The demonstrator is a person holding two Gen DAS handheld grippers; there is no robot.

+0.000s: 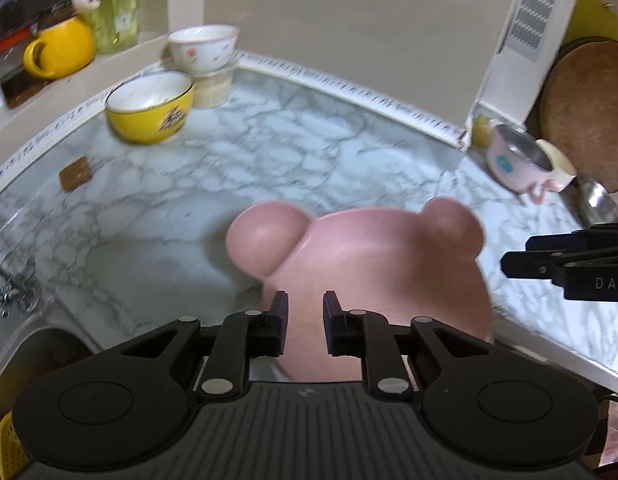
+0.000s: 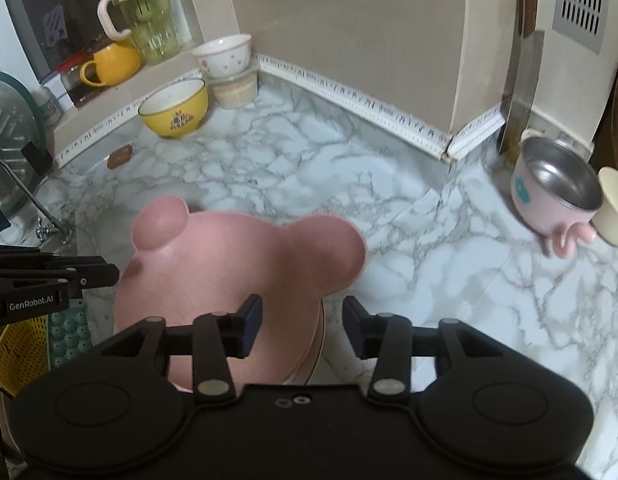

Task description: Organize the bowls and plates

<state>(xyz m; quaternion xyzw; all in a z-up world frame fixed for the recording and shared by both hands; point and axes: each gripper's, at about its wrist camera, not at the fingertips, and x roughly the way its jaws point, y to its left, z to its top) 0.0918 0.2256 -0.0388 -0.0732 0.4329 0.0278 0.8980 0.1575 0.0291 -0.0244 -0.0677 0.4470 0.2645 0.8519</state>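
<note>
1. Two grippers are sitting over the pink bear-eared plate point(image 2: 213, 264): your left gripper point(image 1: 305, 322) and right gripper point(image 2: 303, 326) both have jaws parted, pads clear of it.
2. Plate is lying on the marble counter point(image 2: 349, 176), just ahead of both.
3. Looks like you're finishing a release; next you're probably reaching for the yellow bowl point(image 2: 175, 110), far ahead-left.
4. Readable: "GenRobot.AI", "DAS".

Matt pink plate point(image 2: 213, 264) on glossy marble-patterned counter point(image 2: 349, 184).
</note>
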